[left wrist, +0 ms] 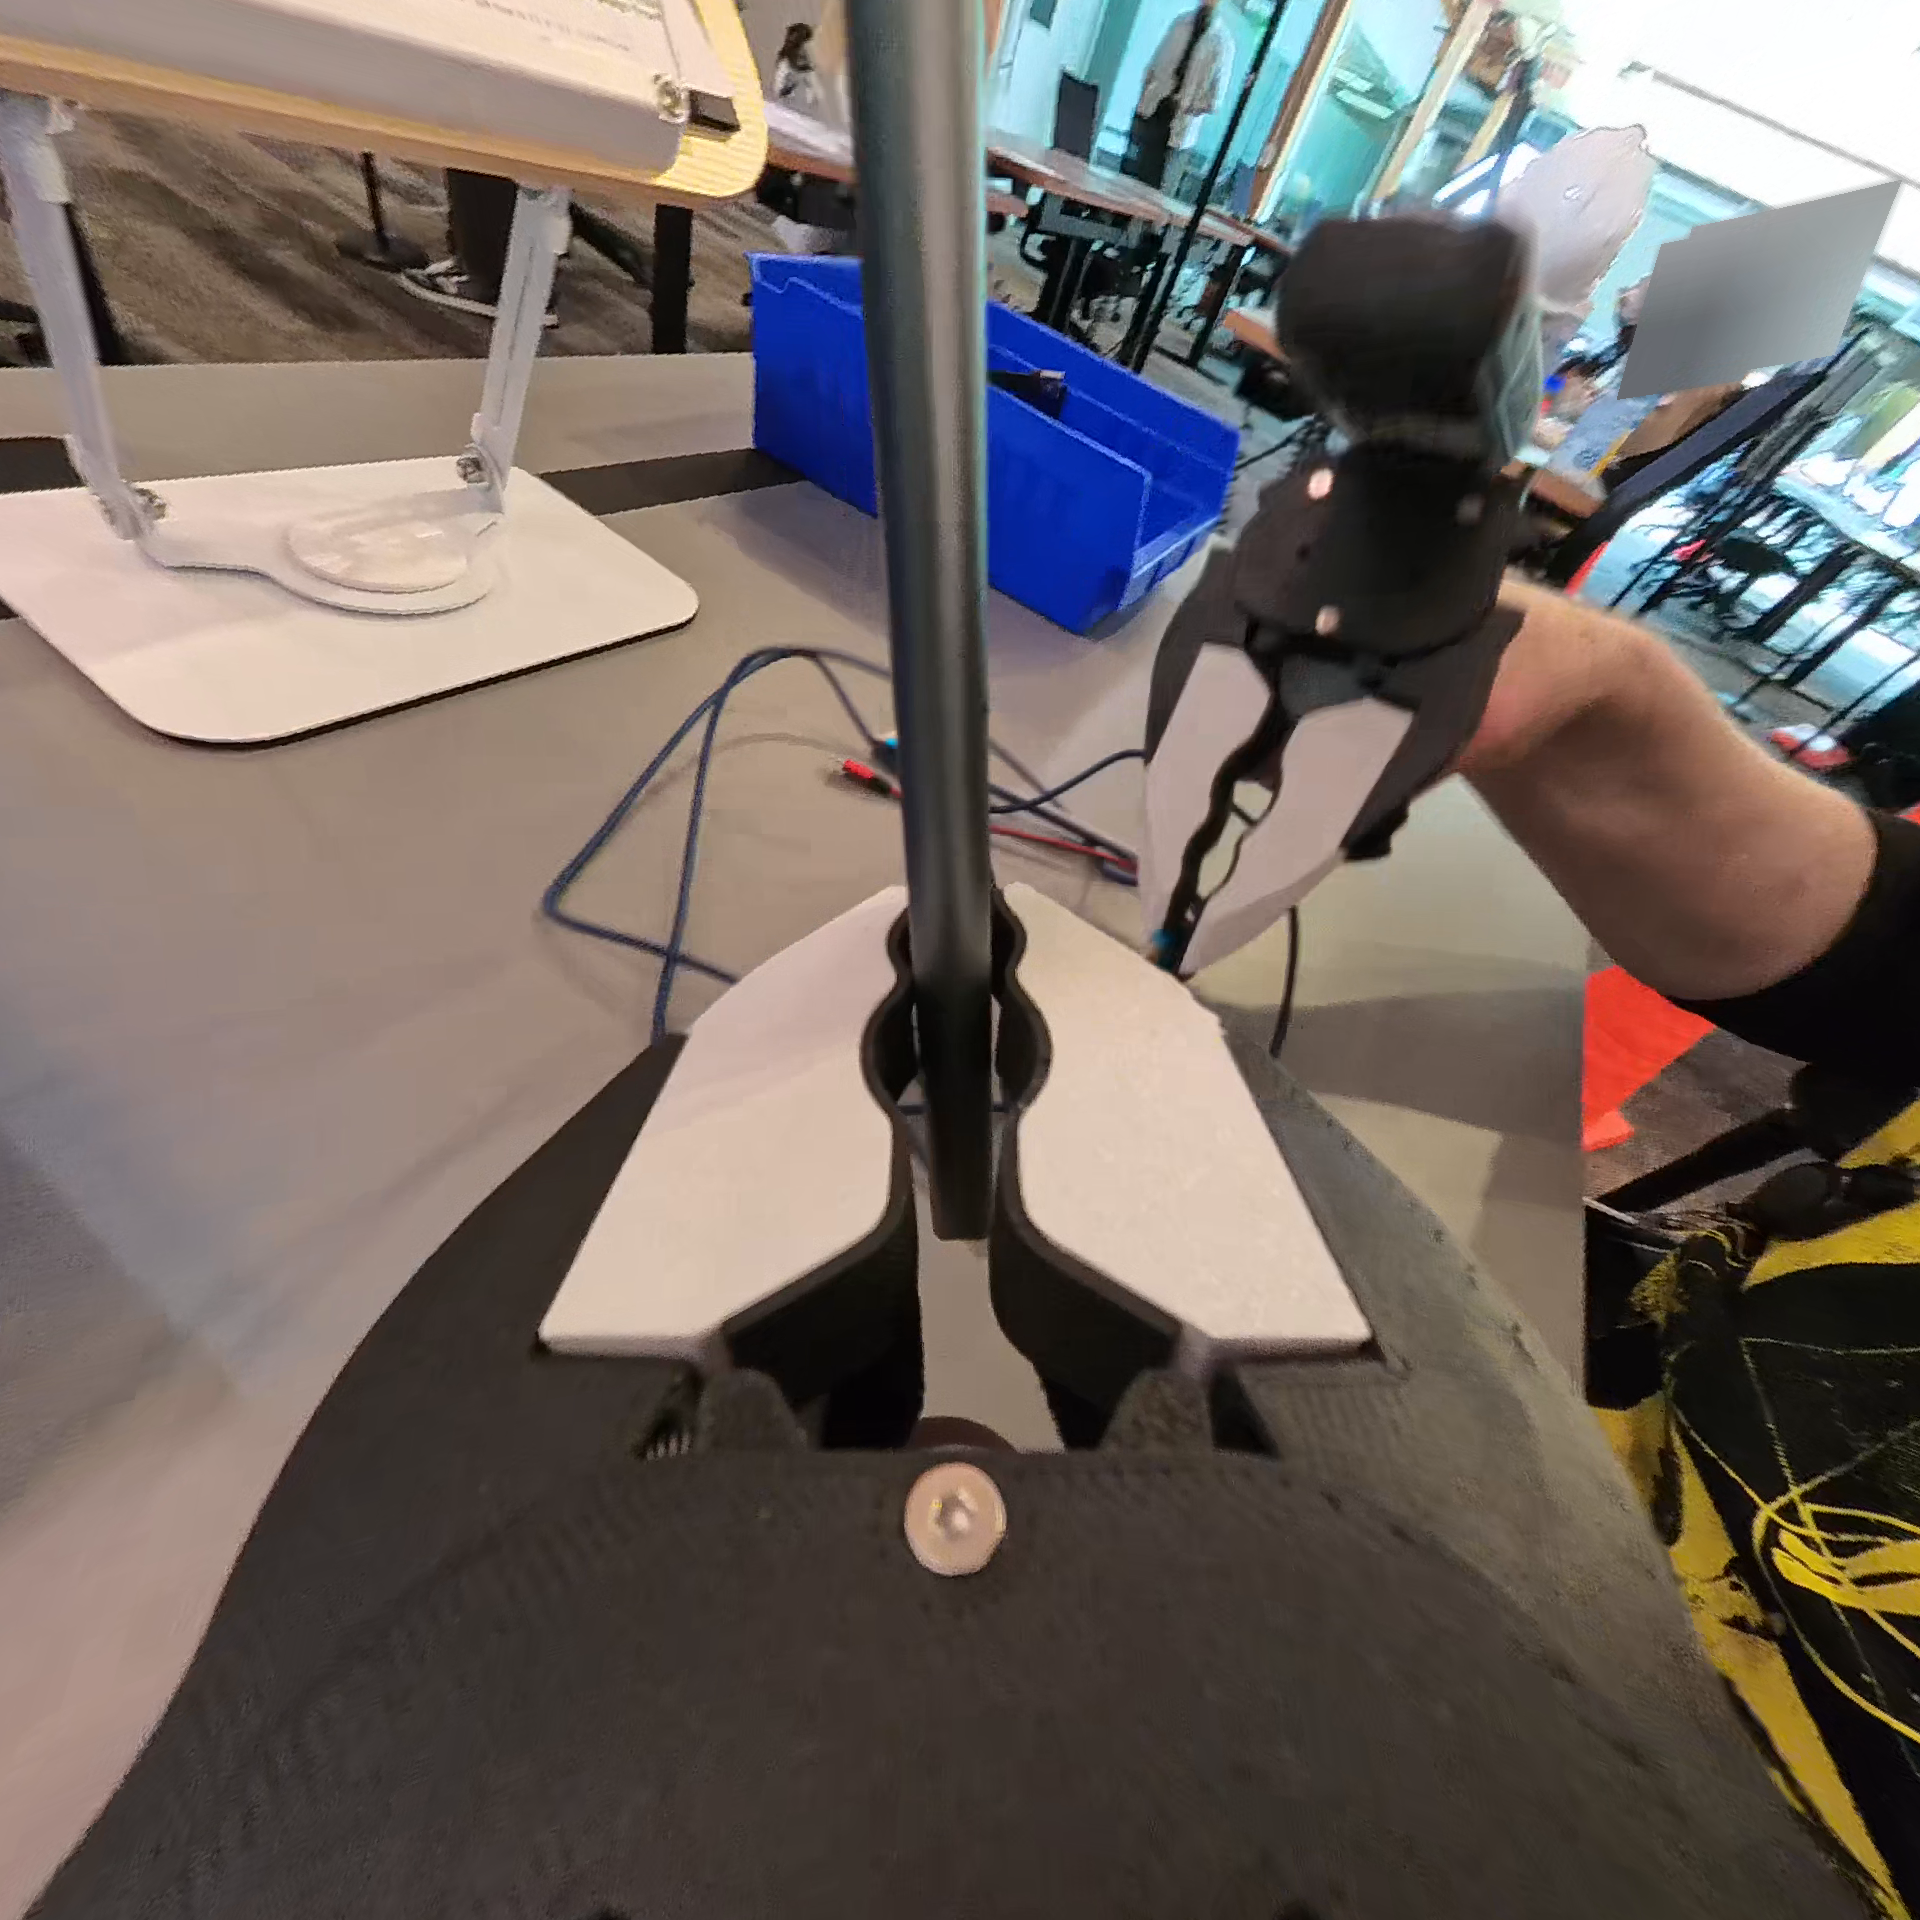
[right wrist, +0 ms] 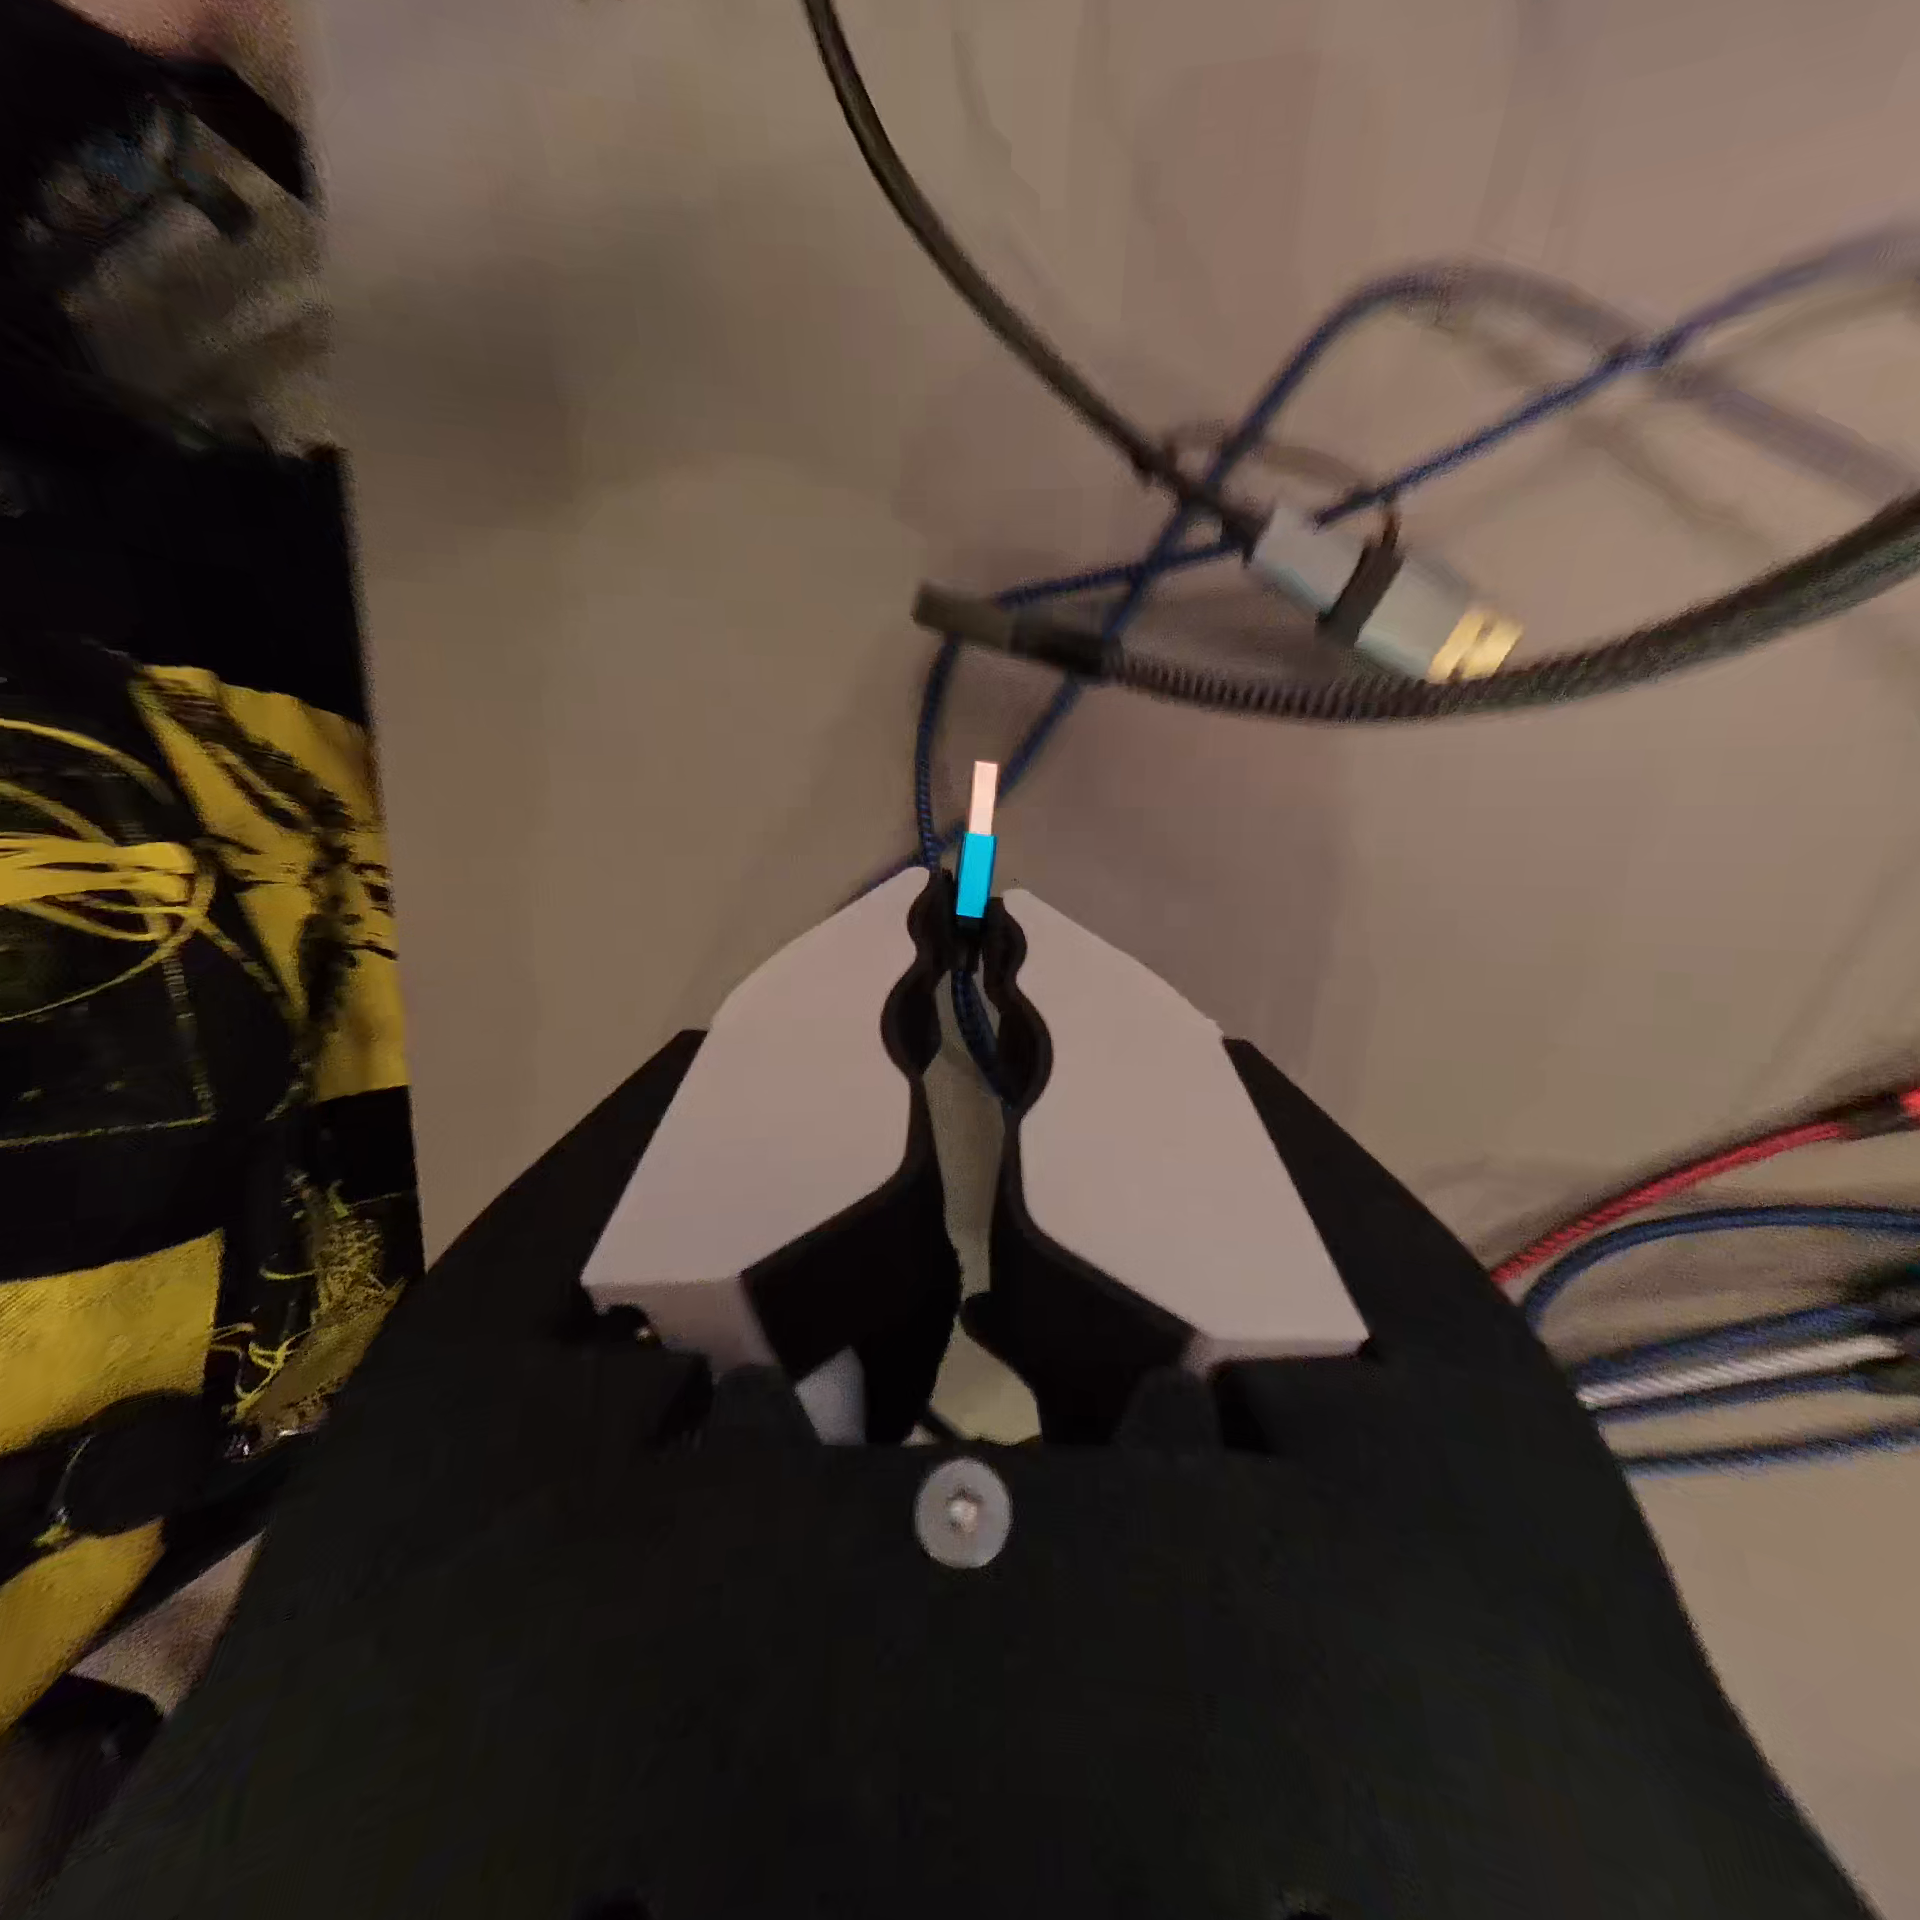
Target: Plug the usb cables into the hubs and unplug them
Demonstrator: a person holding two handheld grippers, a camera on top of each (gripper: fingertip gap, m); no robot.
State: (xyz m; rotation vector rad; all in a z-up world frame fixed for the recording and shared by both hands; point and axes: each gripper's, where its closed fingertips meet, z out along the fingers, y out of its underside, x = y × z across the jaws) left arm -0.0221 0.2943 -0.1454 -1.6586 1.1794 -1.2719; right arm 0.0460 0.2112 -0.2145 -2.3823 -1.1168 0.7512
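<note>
A white stand [left wrist: 312, 613] sits on the grey counter [left wrist: 312, 883], at the far left. It has a flat base and two thin legs that hold up a tilted wooden board [left wrist: 717, 156]. A white pad [left wrist: 416, 83] lies on that board. To the right of the stand there is a blue plastic bin [left wrist: 1081, 488] on the counter. Something orange [left wrist: 1631, 1049] lies low on the right, past the counter's edge. Far behind, there are long tables [left wrist: 1122, 197] and a person [left wrist: 1184, 73] standing.
</note>
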